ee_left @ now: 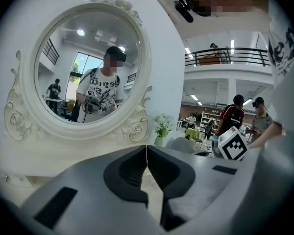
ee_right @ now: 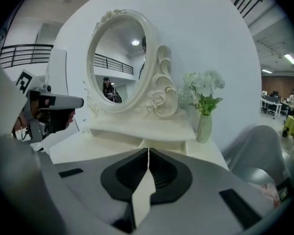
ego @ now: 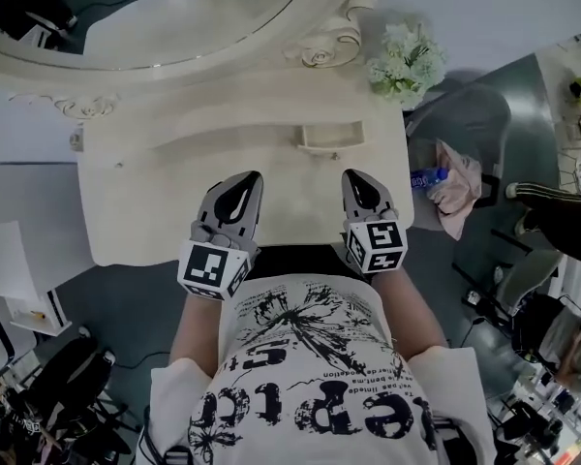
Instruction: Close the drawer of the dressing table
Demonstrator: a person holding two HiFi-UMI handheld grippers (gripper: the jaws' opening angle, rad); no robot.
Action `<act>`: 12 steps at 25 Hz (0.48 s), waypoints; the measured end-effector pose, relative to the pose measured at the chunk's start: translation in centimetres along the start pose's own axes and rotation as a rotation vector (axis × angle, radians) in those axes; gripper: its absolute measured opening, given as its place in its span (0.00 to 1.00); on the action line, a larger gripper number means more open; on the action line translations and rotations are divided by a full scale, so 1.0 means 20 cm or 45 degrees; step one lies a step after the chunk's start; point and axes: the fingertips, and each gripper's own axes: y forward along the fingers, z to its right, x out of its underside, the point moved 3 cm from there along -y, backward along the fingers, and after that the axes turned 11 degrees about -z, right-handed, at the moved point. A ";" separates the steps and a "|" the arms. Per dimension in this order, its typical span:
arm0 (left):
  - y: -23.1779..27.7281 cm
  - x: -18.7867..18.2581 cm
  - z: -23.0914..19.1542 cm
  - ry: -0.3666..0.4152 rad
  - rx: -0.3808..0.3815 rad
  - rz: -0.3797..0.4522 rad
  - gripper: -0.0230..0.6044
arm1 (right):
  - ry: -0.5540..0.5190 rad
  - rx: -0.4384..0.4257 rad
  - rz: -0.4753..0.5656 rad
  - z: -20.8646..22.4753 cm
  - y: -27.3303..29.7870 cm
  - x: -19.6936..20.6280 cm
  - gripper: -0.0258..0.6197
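Note:
The cream dressing table [ego: 145, 211] carries an oval mirror [ego: 174, 17] at its back. A small drawer [ego: 327, 137] stands pulled out from the raised shelf, right of centre. In the right gripper view the drawer [ee_right: 179, 146] lies just beyond the jaws. My left gripper [ego: 247, 177] hovers over the tabletop's front, shut and empty, its jaws [ee_left: 147, 151] meeting in a thin line. My right gripper [ego: 356, 175] is beside it, a short way in front of the drawer, also shut with nothing held [ee_right: 148, 153].
A vase of white flowers [ego: 405, 61] stands at the table's back right corner. A grey chair [ego: 465, 124] with a pink cloth [ego: 457, 194] and a bottle [ego: 428, 175] is to the right. Other people [ee_left: 233, 116] stand in the background.

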 end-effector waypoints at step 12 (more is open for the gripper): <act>0.16 0.21 -0.04 -0.040 -0.025 -0.050 0.07 | 0.036 0.002 -0.242 0.07 0.37 0.25 0.25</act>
